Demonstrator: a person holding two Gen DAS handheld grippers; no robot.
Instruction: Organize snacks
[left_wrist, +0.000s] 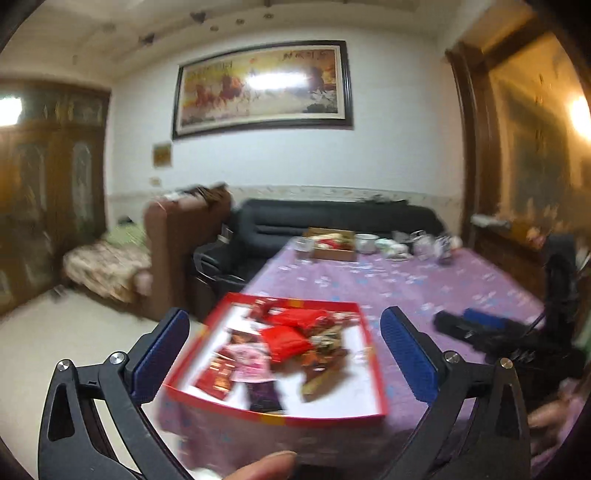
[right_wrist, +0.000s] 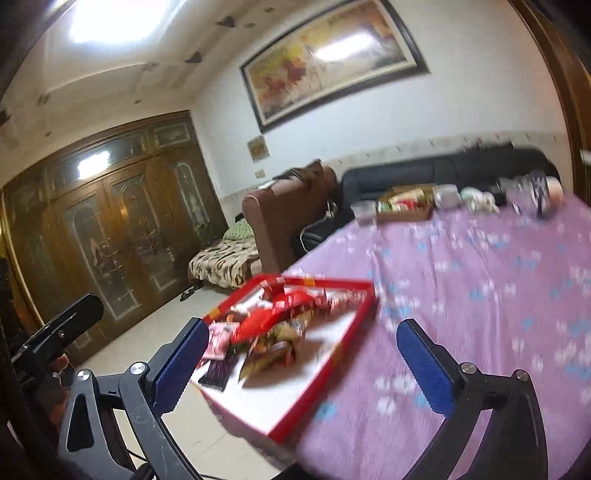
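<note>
Red tray (left_wrist: 364, 373) sits at the near corner of the purple table (left_wrist: 424, 284), snack packets (left_wrist: 291, 339) piled inside. Left gripper (left_wrist: 284, 358) and right gripper (right_wrist: 303, 365) both gape wide, holding nothing. Looks nearly sorted; only tidying seems left.

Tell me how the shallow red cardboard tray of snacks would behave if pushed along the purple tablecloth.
The shallow red cardboard tray probably slides easily: it looks light and flat-bottomed. It sits at the table's near edge, so a nudge toward the edge could tip it off. The loose snack packets would likely shift inside.
</note>
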